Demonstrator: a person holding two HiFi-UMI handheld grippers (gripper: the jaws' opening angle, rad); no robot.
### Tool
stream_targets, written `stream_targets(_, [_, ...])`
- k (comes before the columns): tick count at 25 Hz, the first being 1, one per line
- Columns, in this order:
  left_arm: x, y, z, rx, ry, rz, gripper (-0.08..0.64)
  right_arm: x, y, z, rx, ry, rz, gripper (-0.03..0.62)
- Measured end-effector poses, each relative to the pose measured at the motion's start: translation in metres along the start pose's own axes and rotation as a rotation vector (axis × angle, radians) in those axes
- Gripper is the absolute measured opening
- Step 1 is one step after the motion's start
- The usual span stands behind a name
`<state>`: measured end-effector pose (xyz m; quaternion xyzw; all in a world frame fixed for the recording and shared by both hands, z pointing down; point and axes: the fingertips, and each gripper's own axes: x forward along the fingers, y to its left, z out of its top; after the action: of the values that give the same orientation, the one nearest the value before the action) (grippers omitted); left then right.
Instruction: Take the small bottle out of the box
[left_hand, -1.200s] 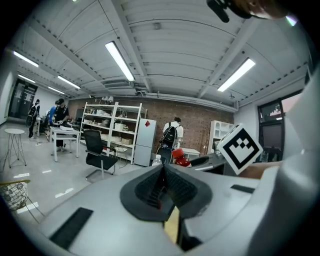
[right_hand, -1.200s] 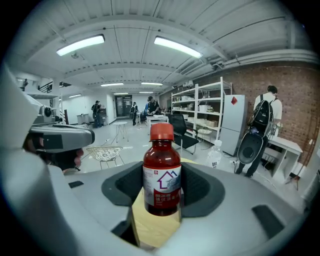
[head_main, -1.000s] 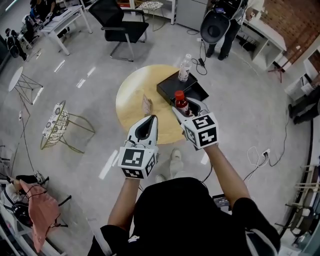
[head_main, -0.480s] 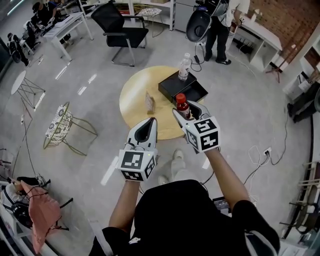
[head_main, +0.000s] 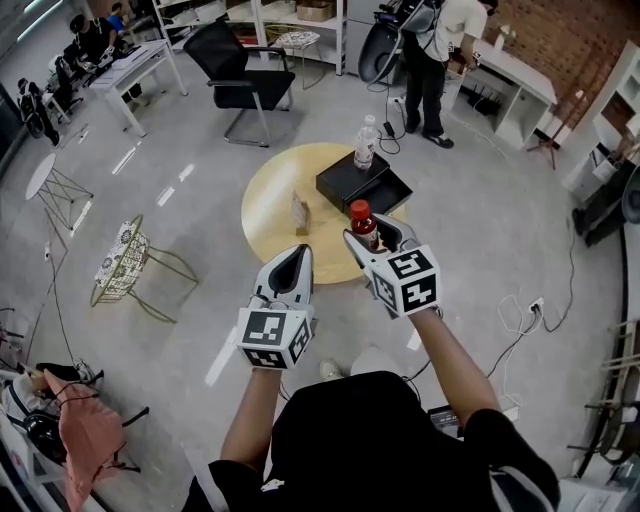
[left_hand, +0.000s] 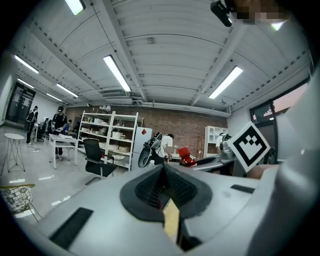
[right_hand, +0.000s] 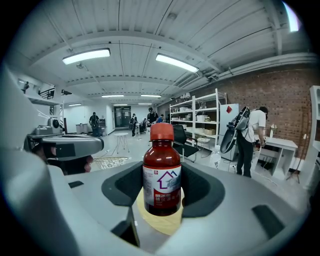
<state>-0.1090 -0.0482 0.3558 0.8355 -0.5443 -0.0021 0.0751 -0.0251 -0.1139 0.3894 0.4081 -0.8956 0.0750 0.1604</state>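
The right claw (head_main: 368, 228) is holding the small bottle (head_main: 362, 221) clamped, already outside the box (head_main: 341, 181); the left claw (head_main: 296, 252) is hanging closed.

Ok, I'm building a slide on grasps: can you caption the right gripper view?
Right tongs clamped on the small red-capped bottle, held upright, brick wall behind.

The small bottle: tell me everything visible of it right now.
The small bottle is dark red-brown and glossy, like plastic or glass, with a red screw cap and a white-and-red label bearing a purple house outline. It stands upright and capped, clamped at its lower body in the jaws of the right gripper. It is held over the near side of the round table, clear of the black box.
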Motion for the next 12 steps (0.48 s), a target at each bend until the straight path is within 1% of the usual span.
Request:
stream_targets(6, [0.010,-0.013,0.005,0.008,-0.012,-0.020,0.011,-0.015,-0.015,0.008,0.011,-0.030,-0.022,0.218])
stream_targets(12, [0.015,-0.036,0.017,0.019,-0.026,-0.024,0.011,-0.046,-0.029,0.014,0.018,-0.058,-0.031,0.218])
